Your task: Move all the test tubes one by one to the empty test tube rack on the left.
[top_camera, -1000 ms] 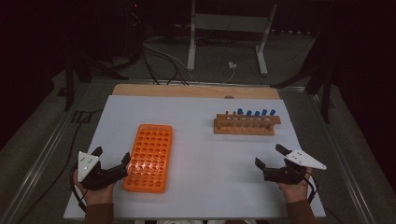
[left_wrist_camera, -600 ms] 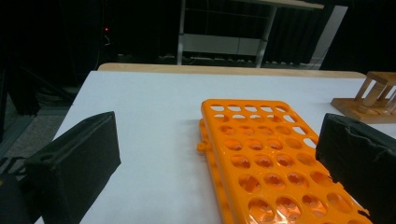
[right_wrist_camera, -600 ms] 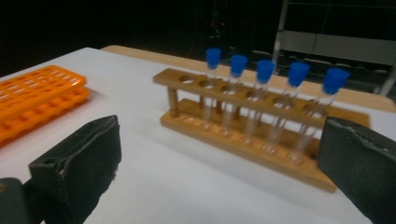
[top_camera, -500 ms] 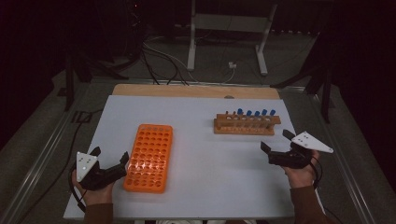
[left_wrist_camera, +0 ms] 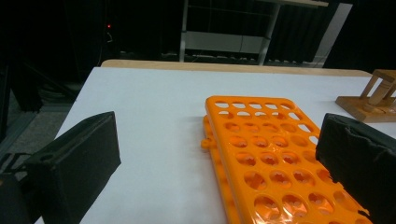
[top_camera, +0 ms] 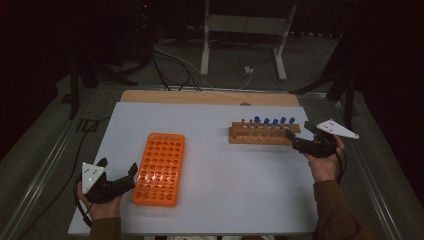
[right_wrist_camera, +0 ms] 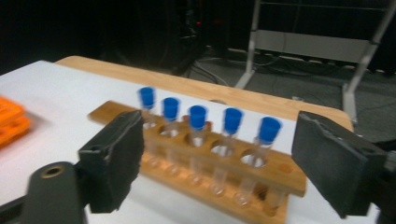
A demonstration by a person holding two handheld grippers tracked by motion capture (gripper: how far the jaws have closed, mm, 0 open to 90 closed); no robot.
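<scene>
Looking down from the high view, we see our right tongs (top_camera: 298, 140) held just off the right end of the wooden rack (top_camera: 263, 134), which stands on the far right part of the white counter (top_camera: 215, 125). Their jaws have just been closing from their widest spread, yet they stand apart with nothing between them and touch neither the rack nor any tube. In the right gripper view, the two black pads (right_wrist_camera: 116, 158) frame the rack (right_wrist_camera: 201, 170) from the near side, with five blue-capped tubes (right_wrist_camera: 197, 133) upright in a row along it, clear glass below each cap. One empty hole sits at the rack's near end beside the last tube. The picture is a little blurred, so we cannot tell whether the tubes hold any liquid.

Our left tongs (top_camera: 120, 171) rest low at the near left of the counter, just beside the orange rack (top_camera: 161, 168), released and holding nothing. In the left gripper view, the orange rack (left_wrist_camera: 266, 158) lies flat between and beyond the wide-set jaws, its round holes all empty, a lower orange layer peeping out along its left edge. The wooden rack's end (left_wrist_camera: 373, 95) shows at the far right of that view, well apart from the orange one.
</scene>
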